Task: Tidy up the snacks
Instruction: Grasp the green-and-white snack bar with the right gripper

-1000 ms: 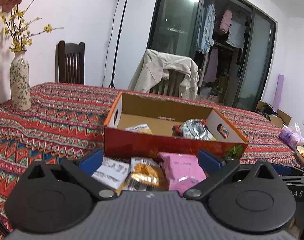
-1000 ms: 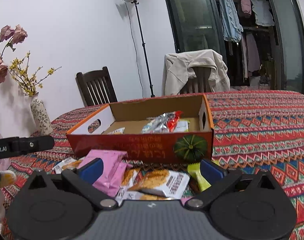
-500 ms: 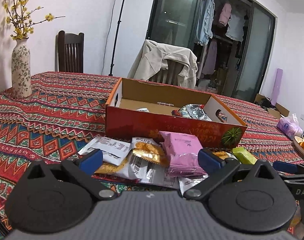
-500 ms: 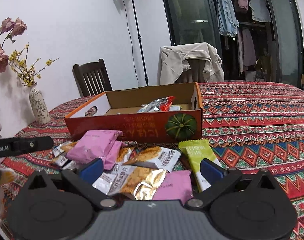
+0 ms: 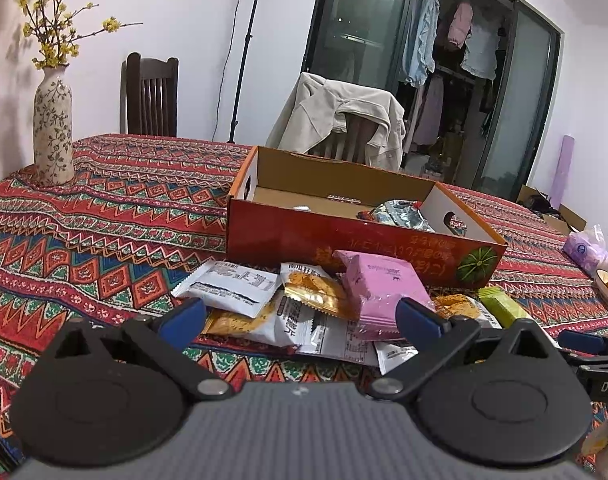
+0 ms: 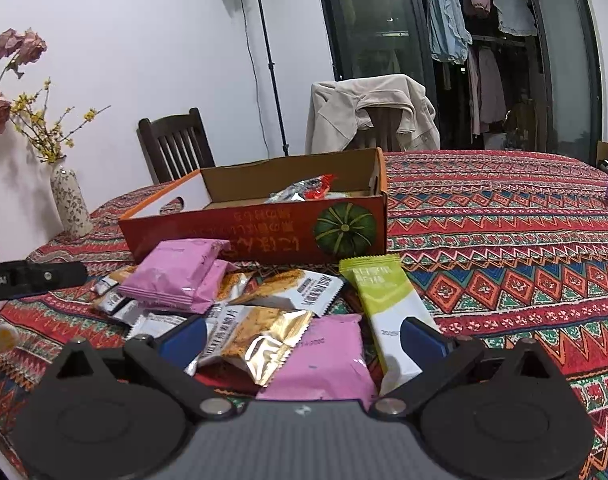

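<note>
Compared with one second ago, both grippers have moved back and away from the box, so more of the snack pile is now in view in front of each of them. The left gripper (image 5: 300, 314) has its blue fingers (image 5: 182, 316) wide apart and holds nothing; between them, a little farther on the table, lie a white packet (image 5: 230, 286), a gold-edged cracker packet (image 5: 317, 292) and a pink packet (image 5: 383, 294) that rests on top of the others, just beside the right finger. The right gripper (image 6: 304, 338) is also spread open and empty; a gold foil packet (image 6: 264, 340) and a second pink packet (image 6: 323, 360) lie between its fingers (image 6: 421, 338), very near the camera. The green and white bar (image 6: 387, 312) lies just by the right finger, and its long axis runs from near to far, with the green end pointing to the box. Another pink packet (image 6: 176, 276) sits on the far left of the pile, tilted on the packets under it. Behind the pile, touching or almost touching it, stands the red cardboard box (image 6: 264, 228) with its long side across the view; a silver and red packet (image 6: 300, 192) is already inside. All this is on the patterned tablecloth (image 6: 503, 240), and a vase (image 5: 52, 128) stands far to the left.
</note>
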`<state>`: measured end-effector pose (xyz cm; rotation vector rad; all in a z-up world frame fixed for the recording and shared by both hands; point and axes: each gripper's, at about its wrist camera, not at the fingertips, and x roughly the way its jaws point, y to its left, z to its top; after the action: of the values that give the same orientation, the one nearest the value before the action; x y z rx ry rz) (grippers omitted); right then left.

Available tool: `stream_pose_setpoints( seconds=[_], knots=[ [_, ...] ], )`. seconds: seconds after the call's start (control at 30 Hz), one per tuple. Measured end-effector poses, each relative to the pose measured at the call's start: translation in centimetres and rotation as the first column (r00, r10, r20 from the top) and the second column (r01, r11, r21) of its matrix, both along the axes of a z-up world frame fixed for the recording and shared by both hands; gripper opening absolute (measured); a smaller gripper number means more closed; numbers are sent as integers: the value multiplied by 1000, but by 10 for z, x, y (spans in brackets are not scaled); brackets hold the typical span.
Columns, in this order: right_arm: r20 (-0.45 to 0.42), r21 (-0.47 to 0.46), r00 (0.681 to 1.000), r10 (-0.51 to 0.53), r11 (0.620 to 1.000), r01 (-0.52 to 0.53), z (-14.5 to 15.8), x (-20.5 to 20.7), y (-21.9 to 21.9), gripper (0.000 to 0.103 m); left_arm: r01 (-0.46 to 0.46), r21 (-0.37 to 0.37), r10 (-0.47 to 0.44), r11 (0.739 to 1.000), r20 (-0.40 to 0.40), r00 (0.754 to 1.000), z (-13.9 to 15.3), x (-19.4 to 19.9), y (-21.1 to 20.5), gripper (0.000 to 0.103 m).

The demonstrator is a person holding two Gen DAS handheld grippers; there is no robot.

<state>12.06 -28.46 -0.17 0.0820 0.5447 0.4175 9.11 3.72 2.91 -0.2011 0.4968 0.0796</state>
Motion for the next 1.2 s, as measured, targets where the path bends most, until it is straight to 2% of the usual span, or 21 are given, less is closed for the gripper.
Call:
stream_pose_setpoints(
  seconds=[0.3, 0.47, 0.53, 0.67, 0.7, 0.8, 0.87, 0.9, 0.93, 1.2],
  knots=[
    [-26, -100, 996, -87, 991, 84, -6, 31, -17, 103, -22, -10, 22, 1000, -18, 1000, -6, 7, 8, 103],
    [-51, -109, 992, -120, 988, 113, -8, 60, -25, 97, -27, -9, 27, 1000, -24, 999, -6, 9, 8, 103],
    [-65, -122, 991, -118, 986, 110, -10, 71, -23, 88, -29, -5, 29, 1000, -22, 999, -6, 9, 7, 103],
    [-83, -172, 991, -108, 981, 92, -17, 91, -10, 81, -44, 0, 44, 999, -23, 999, -4, 9, 9, 103],
    [-90, -179, 990, -111, 979, 94, -20, 94, -8, 71, -48, 3, 48, 999, -24, 999, -5, 9, 10, 103],
    [-89, -183, 989, -116, 978, 98, -22, 96, -7, 66, -58, 6, 58, 998, -28, 998, -5, 11, 12, 103],
    [-84, -181, 990, -111, 979, 95, -22, 94, -8, 56, -62, 7, 62, 998, -31, 998, -5, 12, 12, 103],
    [-80, -180, 991, -109, 979, 93, -22, 93, -8, 45, -62, 8, 62, 998, -31, 998, -5, 13, 11, 103],
    [-78, -176, 991, -104, 980, 89, -22, 92, -10, 40, -62, 9, 62, 998, -30, 998, -5, 13, 11, 103],
    [-28, -128, 994, -106, 987, 102, -15, 79, -18, 39, -66, 19, 67, 998, -38, 997, -6, 17, 6, 103]
  ],
)
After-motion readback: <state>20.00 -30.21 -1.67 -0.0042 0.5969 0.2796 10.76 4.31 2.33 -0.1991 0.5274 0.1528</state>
